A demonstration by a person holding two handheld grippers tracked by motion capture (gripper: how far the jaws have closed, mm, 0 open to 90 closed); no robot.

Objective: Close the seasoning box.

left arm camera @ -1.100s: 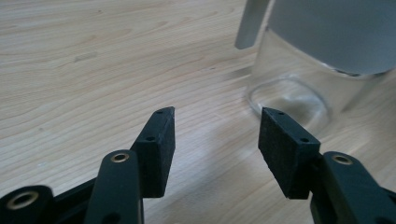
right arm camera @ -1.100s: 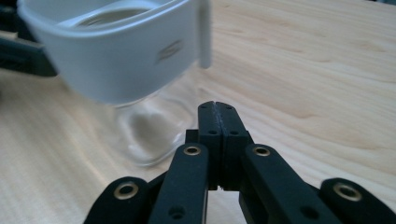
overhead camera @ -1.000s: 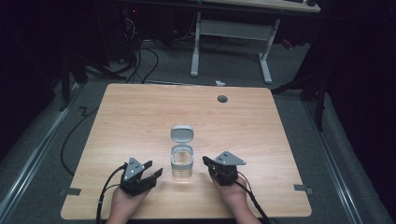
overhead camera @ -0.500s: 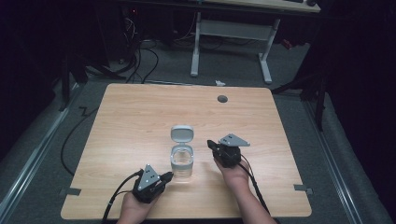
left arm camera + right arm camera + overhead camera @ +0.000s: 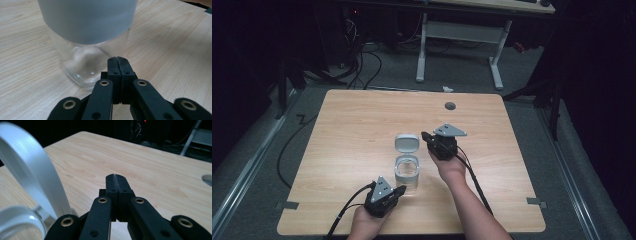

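Here, both tongs (image 5: 400,189) (image 5: 426,136) fully closed, empty, flanking open-lidded glass jar (image 5: 406,172) on table (image 5: 352,130).

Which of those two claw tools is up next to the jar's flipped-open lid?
The right gripper, beside the raised lid. The left gripper sits nearer the person, low by the glass jar's base. Both have their jaws closed, holding nothing.

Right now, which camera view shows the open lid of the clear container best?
The high view: the lid stands open behind the whole container, its shape complete. The right gripper view shows just a close, cropped arc of the lid. The left gripper view shows the container's grey band and clear base.
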